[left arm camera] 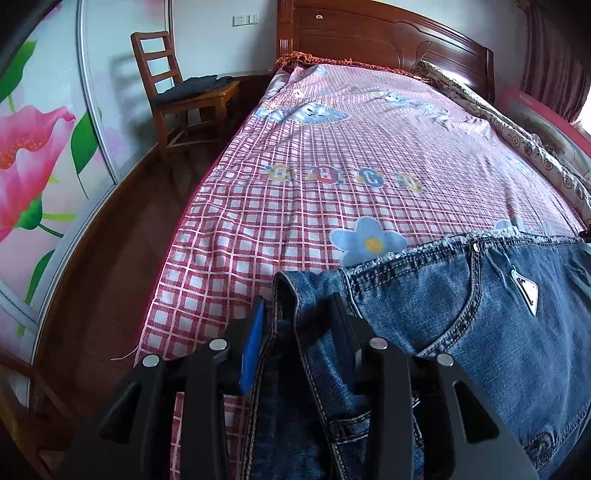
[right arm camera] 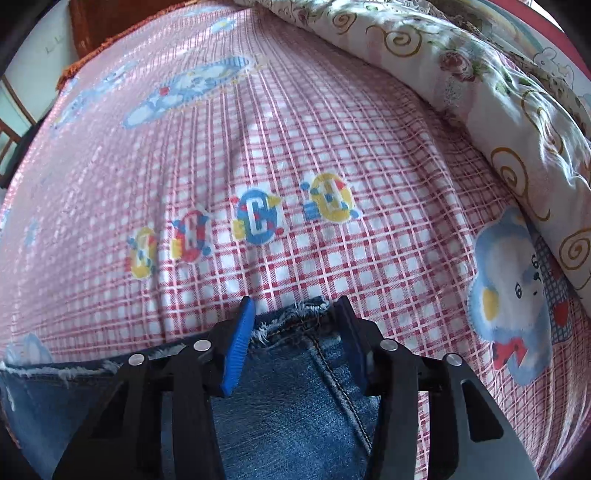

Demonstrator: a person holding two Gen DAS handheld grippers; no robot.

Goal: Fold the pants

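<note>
Blue denim pants (left arm camera: 480,325) lie on the pink checked bed cover (left arm camera: 314,206), folded over, with a frayed edge on top and a metal triangle tag. My left gripper (left arm camera: 297,306) has its blue-padded jaws apart, with a seamed denim fold standing between them. In the right wrist view the pants (right arm camera: 295,406) show a frayed hem and a seam. My right gripper (right arm camera: 295,314) is open, its jaws set either side of the frayed hem, low over the cloth.
A rolled flowered quilt (right arm camera: 480,92) lies along the bed's right side. A dark wooden headboard (left arm camera: 388,33) stands at the far end. A wooden chair (left arm camera: 184,88) with dark clothes and a flowered wardrobe door (left arm camera: 37,147) stand left of the bed.
</note>
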